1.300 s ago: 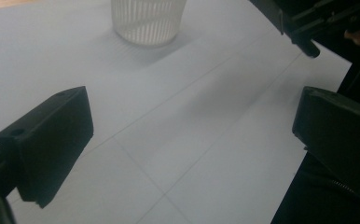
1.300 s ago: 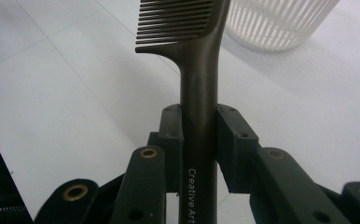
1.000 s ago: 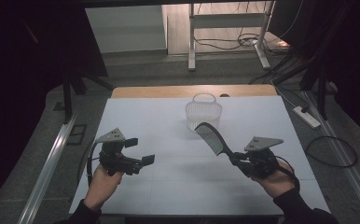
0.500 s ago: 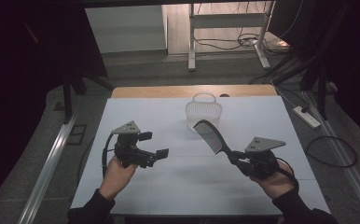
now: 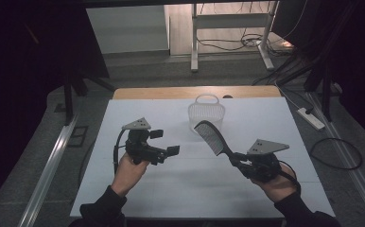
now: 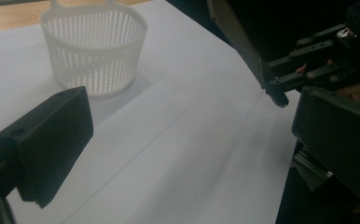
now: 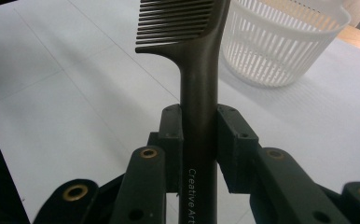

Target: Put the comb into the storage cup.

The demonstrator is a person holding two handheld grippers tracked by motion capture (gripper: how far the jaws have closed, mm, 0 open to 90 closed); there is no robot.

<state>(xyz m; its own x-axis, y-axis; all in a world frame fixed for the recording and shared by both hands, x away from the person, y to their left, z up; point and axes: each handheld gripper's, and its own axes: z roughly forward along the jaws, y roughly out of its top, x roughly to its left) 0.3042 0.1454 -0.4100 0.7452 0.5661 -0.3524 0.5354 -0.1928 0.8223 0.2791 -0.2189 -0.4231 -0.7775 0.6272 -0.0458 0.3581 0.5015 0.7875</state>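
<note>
On a white-covered bench (image 5: 124,189), seen from above, a person holds a claw tool in each hand; the right claw (image 5: 235,158) is clamped on the handle of a dark comb (image 5: 210,136), which slants up and away from the hand so that its toothed end hangs just in front of a white slatted basket (image 5: 206,113) standing near the far edge; the right gripper view shows the two jaws pressed against either side of the handle, the teeth above them and the basket beyond. The left claw (image 5: 164,142) has its jaws spread apart and holds nothing; over the last second it has lifted off the left part of the bench and travelled forward and inward, towards the comb, while the right hand has hardly moved; the left gripper view now looks across the bench at the basket (image 6: 94,46) and at the comb (image 6: 243,42) just ahead. This suggests the comb may be about to pass between hands, or be steadied, before going into the basket; it is not yet inside.
</note>
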